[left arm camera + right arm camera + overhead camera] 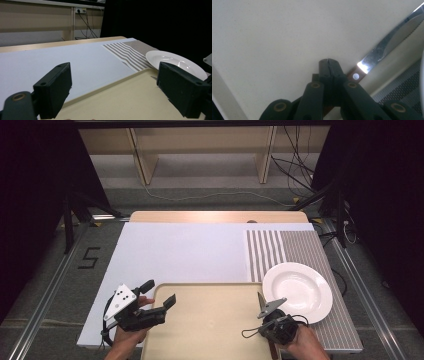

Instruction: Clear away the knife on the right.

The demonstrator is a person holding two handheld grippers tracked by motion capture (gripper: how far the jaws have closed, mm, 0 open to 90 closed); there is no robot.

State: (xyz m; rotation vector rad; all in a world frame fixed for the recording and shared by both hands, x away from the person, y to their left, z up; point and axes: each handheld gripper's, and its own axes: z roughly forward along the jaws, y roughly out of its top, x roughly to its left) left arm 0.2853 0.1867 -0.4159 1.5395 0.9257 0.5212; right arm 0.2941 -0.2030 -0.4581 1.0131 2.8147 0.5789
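Gripping the Knife at the Tray's Right Edge

Holding the knife (384,47) by its brown riveted handle, our right gripper (328,62) had its jaws pressed fully together, the handle pinched between them low down and the blade running out ahead and to one side. We judged that grip sensible: clamped on the handle near the blade's root, the blade stayed free to be steered. In the high view the knife (261,301) lay over the right rim of the beige tray (210,320), its tip pointing away from us, just beside the white plate (298,291) resting on the striped placemat (280,247). That placing suggested to us a table setting in progress, the knife bound for a spot next to the plate.

Our left gripper (161,292) stood wide open and held nothing, its jaws spread over the tray's near-left corner. We read this as waiting, or readiness to steady the tray.
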